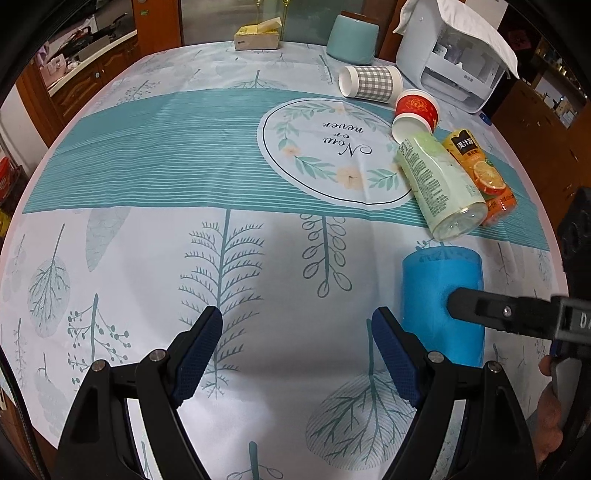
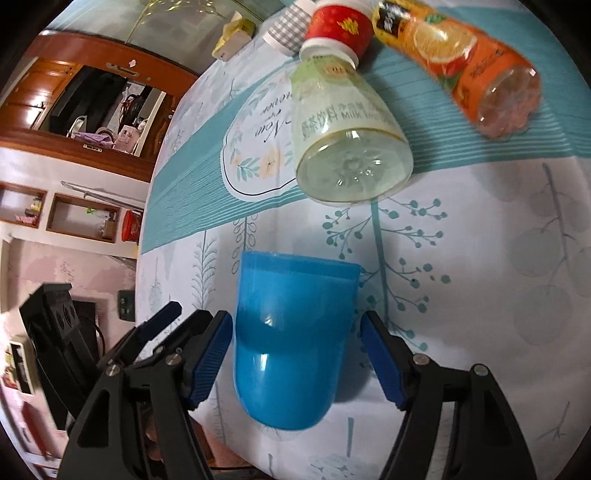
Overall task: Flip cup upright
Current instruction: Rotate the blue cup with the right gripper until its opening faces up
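A blue plastic cup (image 1: 441, 295) lies on its side on the patterned tablecloth at the right. In the right wrist view the cup (image 2: 291, 339) sits between my right gripper's fingers, its mouth pointing away from the camera. My right gripper (image 2: 295, 358) is open, with small gaps between the blue pads and the cup's walls. One right finger (image 1: 491, 310) shows across the cup in the left wrist view. My left gripper (image 1: 297, 354) is open and empty above the cloth, just left of the cup.
Beyond the cup lie a pale green bottle (image 1: 439, 184), an orange juice bottle (image 1: 484, 173), a red paper cup (image 1: 415, 110) and a grey checked cup (image 1: 369, 85). A teal pot (image 1: 352, 37), a white appliance (image 1: 454, 55) and a tissue box (image 1: 256, 35) stand at the back.
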A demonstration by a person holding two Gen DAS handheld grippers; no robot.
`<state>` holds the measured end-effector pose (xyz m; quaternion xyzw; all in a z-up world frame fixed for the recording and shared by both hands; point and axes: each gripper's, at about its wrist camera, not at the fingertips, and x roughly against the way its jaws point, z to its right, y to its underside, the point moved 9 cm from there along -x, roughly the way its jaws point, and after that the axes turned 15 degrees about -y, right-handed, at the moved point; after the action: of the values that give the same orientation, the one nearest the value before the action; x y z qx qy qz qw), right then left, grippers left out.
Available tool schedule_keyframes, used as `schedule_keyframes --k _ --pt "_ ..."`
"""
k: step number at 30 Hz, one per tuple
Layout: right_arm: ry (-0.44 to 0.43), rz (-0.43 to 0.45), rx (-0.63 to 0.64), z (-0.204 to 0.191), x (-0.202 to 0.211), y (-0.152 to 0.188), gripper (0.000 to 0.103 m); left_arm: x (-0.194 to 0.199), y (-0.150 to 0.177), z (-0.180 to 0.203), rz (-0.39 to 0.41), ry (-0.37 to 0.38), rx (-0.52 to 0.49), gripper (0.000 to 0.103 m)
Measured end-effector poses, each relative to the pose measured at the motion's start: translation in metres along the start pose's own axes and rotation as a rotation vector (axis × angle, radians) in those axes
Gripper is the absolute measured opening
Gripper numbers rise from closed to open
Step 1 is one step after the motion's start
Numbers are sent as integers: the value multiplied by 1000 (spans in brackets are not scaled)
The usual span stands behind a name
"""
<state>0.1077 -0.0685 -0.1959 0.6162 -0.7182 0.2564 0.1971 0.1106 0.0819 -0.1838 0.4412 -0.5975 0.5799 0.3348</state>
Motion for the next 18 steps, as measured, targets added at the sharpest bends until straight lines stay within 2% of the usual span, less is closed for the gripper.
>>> schedule_keyframes --k 4,6,12,18 --pt "-52 -23 -53 5 -6 -1 71 -3 -3 1 -5 0 -4 82" --pt "-85 -32 -63 4 -9 0 67 -5 -4 1 -7 -1 -5 82" --pt "-71 -37 -6 -4 -7 1 67 -9 -7 2 -13 -3 0 82" --pt "3 23 131 -21 5 -5 67 -9 -7 3 -10 -3 -1 82"
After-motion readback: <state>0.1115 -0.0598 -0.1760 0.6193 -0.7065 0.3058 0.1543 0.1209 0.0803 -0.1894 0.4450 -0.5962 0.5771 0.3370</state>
